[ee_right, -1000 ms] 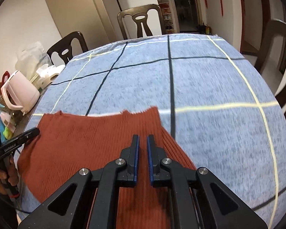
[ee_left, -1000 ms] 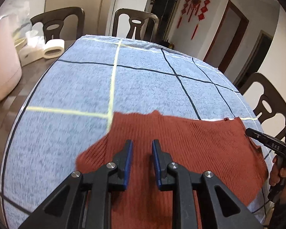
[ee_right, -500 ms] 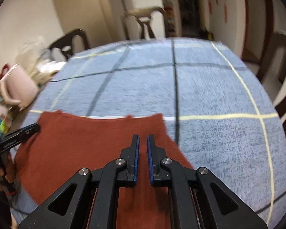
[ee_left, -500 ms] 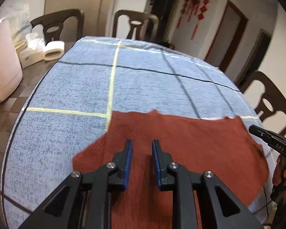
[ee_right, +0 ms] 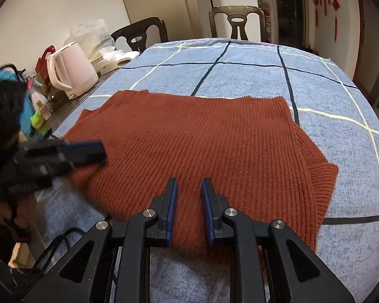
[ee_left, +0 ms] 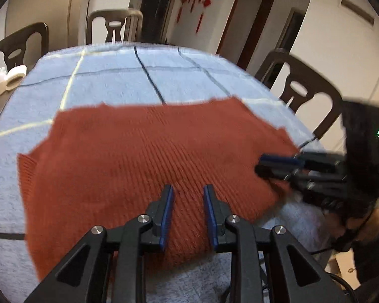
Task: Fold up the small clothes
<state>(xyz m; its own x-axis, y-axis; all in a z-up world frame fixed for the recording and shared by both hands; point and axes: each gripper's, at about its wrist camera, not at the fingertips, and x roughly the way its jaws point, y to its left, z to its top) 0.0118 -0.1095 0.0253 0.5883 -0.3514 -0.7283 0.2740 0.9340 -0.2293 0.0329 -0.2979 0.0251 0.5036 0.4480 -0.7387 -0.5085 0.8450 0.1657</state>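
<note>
Rust-red ribbed knitwear, a small sweater (ee_right: 197, 146), lies spread flat on the blue checked tablecloth (ee_right: 240, 75) near the front edge of the table, its far hem running straight across and one cuffed sleeve end (ee_right: 321, 181) jutting toward the right edge. Going left to right: along the left edge, on bare tabletop beyond the cloth, stand a pale pink kettle (ee_right: 73, 70), some bottles and a plastic bag, with a roll of tissue (ee_right: 125, 56) farther back; none of these shows what it holds, and no basket or box for finished clothes is in view. Next comes the left gripper (ee_left: 187, 214), its blue-padded fingers spread apart above the sweater's near part and pinching nothing. In the right wrist view it reaches in over the sweater's left side, though too blurred there to add anything. Then the right gripper (ee_right: 188, 209), likewise parted and empty, poised over the near middle of the knit. As for the folding, I'd judge it barely begun: the garment looks smoothed and laid out, with no crease visible across the body, though whether the left sleeve is tucked under I cannot tell. What seems left is bringing the sleeves in, then doubling the body over. Dark wooden chairs (ee_right: 236, 22) ring the far side.
</note>
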